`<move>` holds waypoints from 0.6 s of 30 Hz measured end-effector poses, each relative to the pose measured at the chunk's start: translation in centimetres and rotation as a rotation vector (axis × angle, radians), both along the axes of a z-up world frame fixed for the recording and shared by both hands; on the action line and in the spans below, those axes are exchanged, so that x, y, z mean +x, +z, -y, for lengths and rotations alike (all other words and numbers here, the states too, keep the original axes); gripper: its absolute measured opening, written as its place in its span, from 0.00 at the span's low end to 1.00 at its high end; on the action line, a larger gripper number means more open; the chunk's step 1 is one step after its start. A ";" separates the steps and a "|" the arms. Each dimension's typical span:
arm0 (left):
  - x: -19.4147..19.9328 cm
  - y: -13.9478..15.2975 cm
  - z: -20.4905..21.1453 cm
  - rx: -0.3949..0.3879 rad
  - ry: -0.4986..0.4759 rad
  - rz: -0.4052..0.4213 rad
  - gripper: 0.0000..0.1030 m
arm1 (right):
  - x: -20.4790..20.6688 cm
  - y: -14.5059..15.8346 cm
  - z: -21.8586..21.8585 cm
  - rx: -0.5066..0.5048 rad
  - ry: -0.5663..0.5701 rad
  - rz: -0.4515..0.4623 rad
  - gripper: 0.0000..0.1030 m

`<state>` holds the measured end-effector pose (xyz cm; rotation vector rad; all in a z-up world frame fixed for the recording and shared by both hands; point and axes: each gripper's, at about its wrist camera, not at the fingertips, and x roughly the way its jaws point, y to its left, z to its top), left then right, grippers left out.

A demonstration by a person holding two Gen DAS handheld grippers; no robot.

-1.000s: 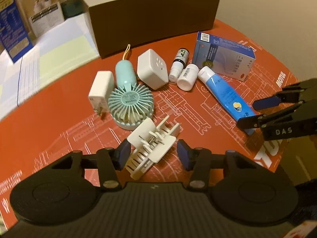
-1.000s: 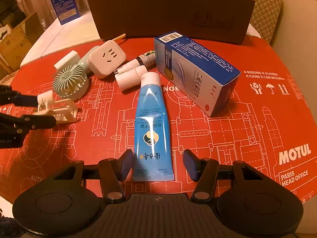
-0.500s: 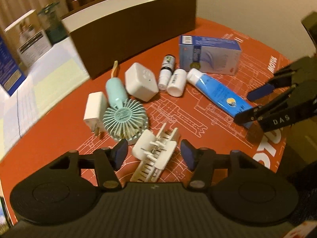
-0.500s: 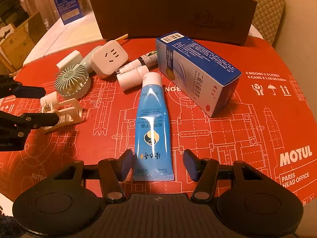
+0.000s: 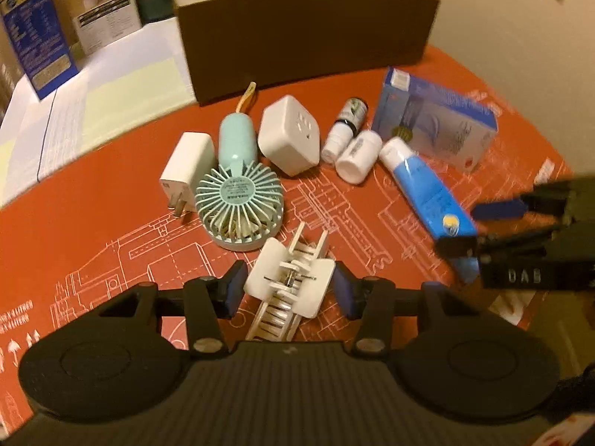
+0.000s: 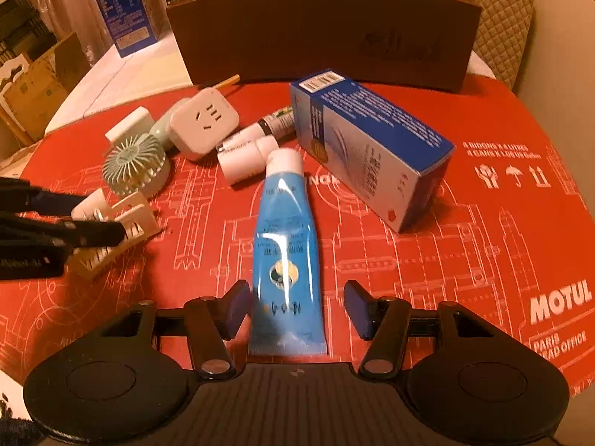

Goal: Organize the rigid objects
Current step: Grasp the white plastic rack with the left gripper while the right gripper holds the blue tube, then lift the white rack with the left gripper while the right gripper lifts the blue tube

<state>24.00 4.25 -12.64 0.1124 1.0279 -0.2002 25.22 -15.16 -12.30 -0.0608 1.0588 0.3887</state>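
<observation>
Left wrist view: left gripper [image 5: 290, 288] sits low over a white hair clip [image 5: 288, 284] lying on the red printed mat [image 5: 93, 230]. Jaws are closing w/ the clip between them; the right pad looks to be at the clip's edge, the left pad still has a sliver of mat showing beside it, so not clamped yet. Just beyond the clip lies a mint hand fan [image 5: 238, 204], head nearly touching the clip's teeth. A white charger [image 5: 187, 165] lies beside the fan handle on the left, a white plug adapter [image 5: 290, 141] on the right. Then a small dropper bottle [image 5: 344, 126], a white pill bottle [image 5: 359, 156], a blue tube [image 5: 427, 189] and a blue carton [image 5: 435, 122] run off to the right. A brown box [image 5: 305, 33] stands at the back, open top, white inside.

Right wrist view: right gripper [image 6: 295, 308] straddles the flat tail end of the tube [image 6: 286, 256], cap pointing away toward the pill bottle. Left pad is at or very near the tube's edge, right pad clearly apart from it w/ mat visible between, so the claw is released, not squeezing. The carton [image 6: 368, 148] lies just right of the tube, at an angle. The other gripper comes in from the left edge, over the clip [image 6: 111, 223].
</observation>
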 end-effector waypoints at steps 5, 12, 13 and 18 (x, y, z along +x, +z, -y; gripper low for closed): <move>0.2 -0.3 0.2 0.013 0.001 0.020 0.40 | 1.0 -0.3 -0.9 -0.008 0.017 0.042 0.52; 0.9 -0.5 1.3 0.031 0.036 0.054 0.39 | 2.2 -1.0 -2.3 -0.044 0.055 0.106 0.50; 1.0 -0.5 1.5 0.032 0.040 0.055 0.39 | 2.2 -1.0 -2.5 -0.050 0.063 0.117 0.48; 1.3 -0.6 2.0 0.026 0.046 0.051 0.38 | 2.4 -1.0 -2.6 -0.052 0.087 0.116 0.35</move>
